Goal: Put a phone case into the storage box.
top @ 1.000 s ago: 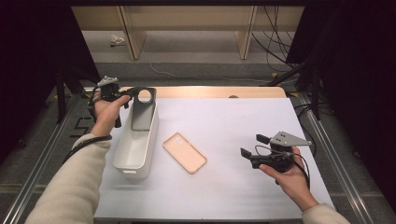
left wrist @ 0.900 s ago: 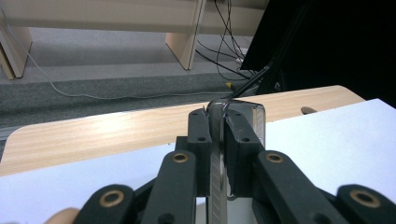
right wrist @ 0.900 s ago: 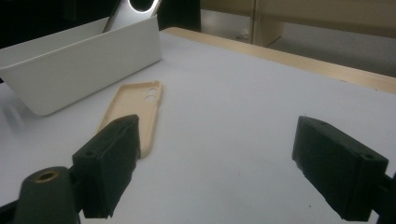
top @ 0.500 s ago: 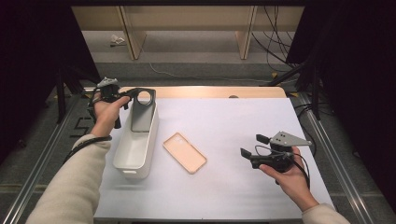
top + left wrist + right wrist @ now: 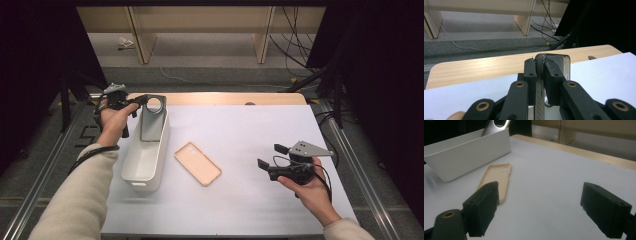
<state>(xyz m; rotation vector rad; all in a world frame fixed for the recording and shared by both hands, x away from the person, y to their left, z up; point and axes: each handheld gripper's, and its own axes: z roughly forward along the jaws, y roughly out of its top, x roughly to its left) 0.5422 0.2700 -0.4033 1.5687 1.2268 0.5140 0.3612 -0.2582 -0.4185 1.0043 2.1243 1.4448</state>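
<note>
Nothing has moved since the earlier frames: in the high view the left gripper (image 5: 141, 101) at ten o'clock stays clamped on the top of a dark phone case (image 5: 152, 119) standing in the far end of the white bin (image 5: 131, 171), while the right gripper (image 5: 270, 156) at four o'clock hangs wide open, holding nothing. The left gripper view shows its pads pinching the case's edge (image 5: 539, 82). The right gripper view shows a peach phone case (image 5: 496, 178) flat on the table (image 5: 554, 182) at eleven o'clock.

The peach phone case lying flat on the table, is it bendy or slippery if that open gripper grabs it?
The peach phone case looks thin with an open hollow side, so it probably flexes and weighs little. Lying flat on the smooth white table, it may slide when nudged. The right gripper, open, would likely need an edge to pinch.
</note>
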